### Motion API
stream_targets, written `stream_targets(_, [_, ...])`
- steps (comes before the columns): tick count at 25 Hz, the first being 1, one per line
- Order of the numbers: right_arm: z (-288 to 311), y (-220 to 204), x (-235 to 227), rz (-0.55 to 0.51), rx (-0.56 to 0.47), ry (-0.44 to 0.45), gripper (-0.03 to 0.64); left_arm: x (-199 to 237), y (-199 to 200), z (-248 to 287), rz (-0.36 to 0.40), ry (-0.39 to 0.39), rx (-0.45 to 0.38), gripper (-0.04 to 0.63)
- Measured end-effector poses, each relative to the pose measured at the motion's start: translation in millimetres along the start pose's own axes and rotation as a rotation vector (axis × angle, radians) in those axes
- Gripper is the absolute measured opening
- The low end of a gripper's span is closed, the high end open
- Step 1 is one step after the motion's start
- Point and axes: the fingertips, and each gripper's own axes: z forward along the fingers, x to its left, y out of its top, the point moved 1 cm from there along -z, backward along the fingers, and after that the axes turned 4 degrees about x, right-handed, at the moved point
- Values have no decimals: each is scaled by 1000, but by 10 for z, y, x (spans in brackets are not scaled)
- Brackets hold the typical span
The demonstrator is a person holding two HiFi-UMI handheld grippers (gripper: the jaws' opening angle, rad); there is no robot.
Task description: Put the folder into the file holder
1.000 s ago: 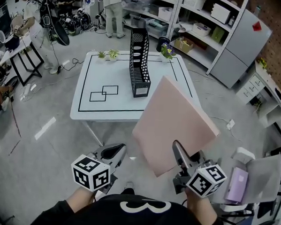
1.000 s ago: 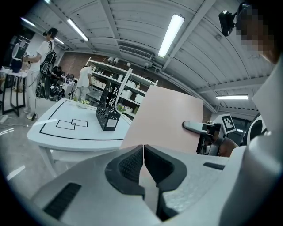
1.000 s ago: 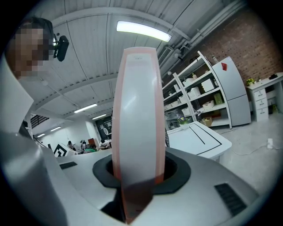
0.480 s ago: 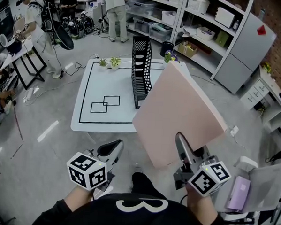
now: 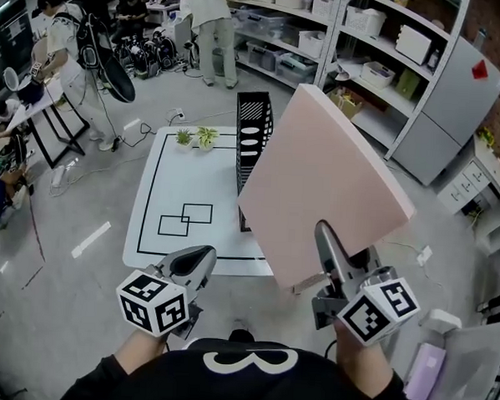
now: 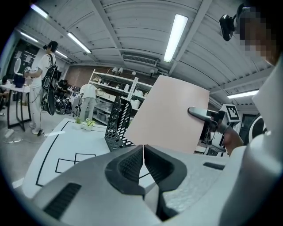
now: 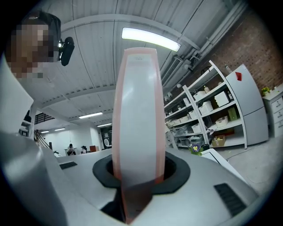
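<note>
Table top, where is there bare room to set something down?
The left half of the table is bare, from the small plants at the far edge to the near edge, left of the file holder. The folder hides the right side.

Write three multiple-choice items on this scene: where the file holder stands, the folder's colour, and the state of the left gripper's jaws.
1. Where does the black file holder stand?
A) on the floor
B) on the white table
C) on a shelf

2. What colour is the folder?
A) blue
B) green
C) pink

3. How do the jaws of the left gripper stand?
A) together, empty
B) wide apart
C) closed on the folder

1 B: its base rests on the tabletop.
2 C: its broad face is pale pink.
3 A: the left gripper view shows them meeting, with nothing between.
</note>
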Motion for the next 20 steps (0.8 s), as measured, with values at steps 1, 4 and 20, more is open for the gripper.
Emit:
stream_targets(1, [90,47,-53,-7,-8,-6,133,36,55,71,2,2,-3,13])
stream_targets(4, [348,155,-198,-24,-27,-13,133,157,183,255,5,13,-9,12])
stream_targets(20, [1330,363,-350,-105,-26,-115,133,856,543,581,-8,-5,-2,13])
